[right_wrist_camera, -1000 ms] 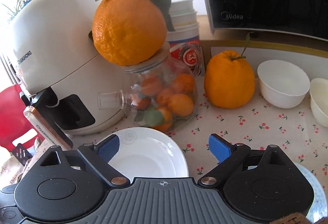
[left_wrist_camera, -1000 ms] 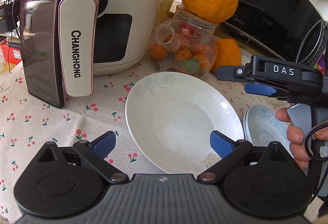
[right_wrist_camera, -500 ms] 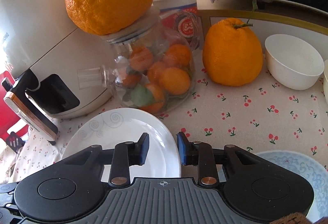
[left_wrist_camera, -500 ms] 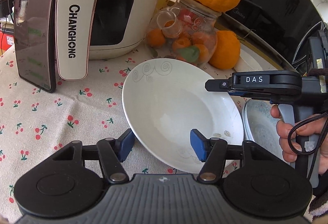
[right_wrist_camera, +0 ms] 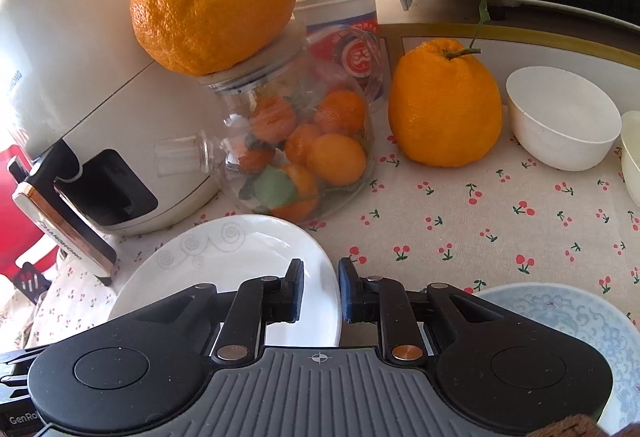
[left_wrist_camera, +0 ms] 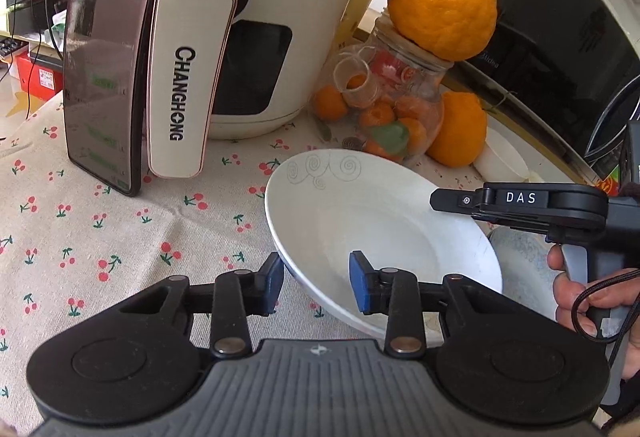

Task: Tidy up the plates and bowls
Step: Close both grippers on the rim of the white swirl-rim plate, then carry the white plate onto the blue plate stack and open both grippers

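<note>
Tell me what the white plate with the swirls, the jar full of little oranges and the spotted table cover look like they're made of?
White plate: probably glazed porcelain or ceramic, since it is smooth and glossy with faint grey swirls along the rim.
Jar: clear glass by the look, though clear plastic is possible; the fruit shows through and the wall glints.
Tablecloth: woven fabric, matte, cream with a printed cherry pattern, and it creases.

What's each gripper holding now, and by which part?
Both straddle the rim of the white swirl-patterned plate: left gripper near edge, right gripper right edge. Jaws just closing; contact unclear.
</note>
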A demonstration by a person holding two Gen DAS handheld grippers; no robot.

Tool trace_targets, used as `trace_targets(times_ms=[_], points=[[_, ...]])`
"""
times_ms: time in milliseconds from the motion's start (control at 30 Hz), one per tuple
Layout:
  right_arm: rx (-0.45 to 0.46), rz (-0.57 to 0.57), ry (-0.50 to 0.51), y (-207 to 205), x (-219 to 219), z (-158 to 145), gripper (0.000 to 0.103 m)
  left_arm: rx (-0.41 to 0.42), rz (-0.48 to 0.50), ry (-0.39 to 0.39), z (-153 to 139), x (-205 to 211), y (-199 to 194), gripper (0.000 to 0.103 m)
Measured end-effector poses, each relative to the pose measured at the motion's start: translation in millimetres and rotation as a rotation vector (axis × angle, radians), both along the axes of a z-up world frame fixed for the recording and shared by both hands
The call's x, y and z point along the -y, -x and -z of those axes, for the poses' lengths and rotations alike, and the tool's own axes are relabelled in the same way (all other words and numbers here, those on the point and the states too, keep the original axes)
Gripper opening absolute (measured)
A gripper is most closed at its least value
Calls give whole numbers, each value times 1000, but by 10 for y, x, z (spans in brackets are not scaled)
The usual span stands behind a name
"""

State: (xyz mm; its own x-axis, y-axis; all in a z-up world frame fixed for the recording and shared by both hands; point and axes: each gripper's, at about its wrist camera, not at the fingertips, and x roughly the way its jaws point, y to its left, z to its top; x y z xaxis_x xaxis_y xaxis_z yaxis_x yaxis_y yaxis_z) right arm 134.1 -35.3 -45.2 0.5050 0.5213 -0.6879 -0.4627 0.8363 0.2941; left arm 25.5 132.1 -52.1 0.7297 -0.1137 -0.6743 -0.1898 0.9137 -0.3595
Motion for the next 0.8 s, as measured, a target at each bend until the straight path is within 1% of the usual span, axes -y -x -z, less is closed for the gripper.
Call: trace_targets(times_ms=[233,433,633,800], points=[[41,15,-30,119,99,-213,19,51,3,6,-137,32,41,32],[56,39,-39,245,197,-339,19,97,40,1,-265,161,83,32],[87,92,-43,380,488,-507,19,139,105,17,-375,351,97,32],[84,144,-33,446,802,-573,19,151,181,16,-376,616,68,33]])
